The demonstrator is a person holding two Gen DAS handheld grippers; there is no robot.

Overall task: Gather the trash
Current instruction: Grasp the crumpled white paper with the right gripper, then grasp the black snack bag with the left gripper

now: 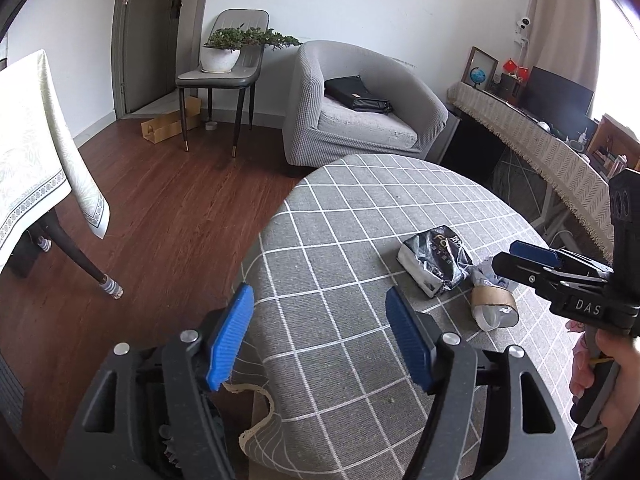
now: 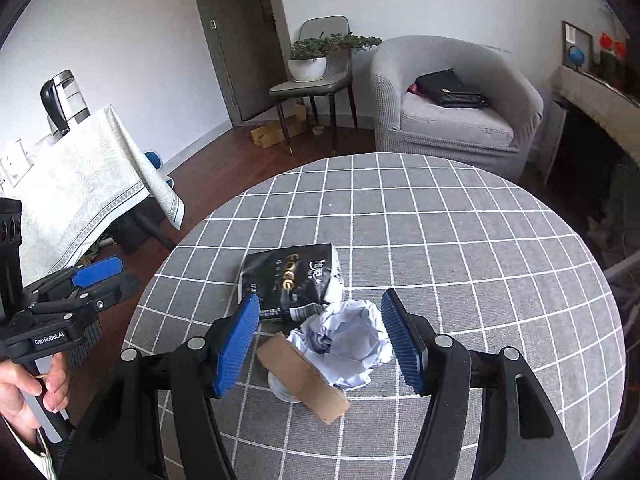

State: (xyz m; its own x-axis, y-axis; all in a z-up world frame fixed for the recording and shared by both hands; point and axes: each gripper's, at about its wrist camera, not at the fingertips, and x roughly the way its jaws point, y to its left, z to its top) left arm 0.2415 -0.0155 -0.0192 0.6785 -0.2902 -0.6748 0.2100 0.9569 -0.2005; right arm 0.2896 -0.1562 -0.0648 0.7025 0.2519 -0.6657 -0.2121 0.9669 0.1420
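Three pieces of trash lie together on the round grey checked table point(image 2: 460, 240): a black crumpled wrapper point(image 2: 294, 276), a white crumpled paper ball point(image 2: 348, 340) and a brown paper cup sleeve with a clear cup point(image 2: 304, 380). My right gripper point(image 2: 320, 340) is open, its blue fingers on either side of the paper ball, just above it. My left gripper point(image 1: 320, 336) is open and empty over the table's left edge. In the left wrist view the wrapper point(image 1: 436, 264) and the cup point(image 1: 494, 304) lie to its right, under the right gripper point(image 1: 520, 258).
A grey armchair point(image 2: 452, 100) with a black bag stands behind the table. A chair with a potted plant point(image 2: 316, 60) is by the door. A cloth-covered table point(image 2: 72, 192) is at the left. A desk with a monitor point(image 1: 556, 96) is at the right.
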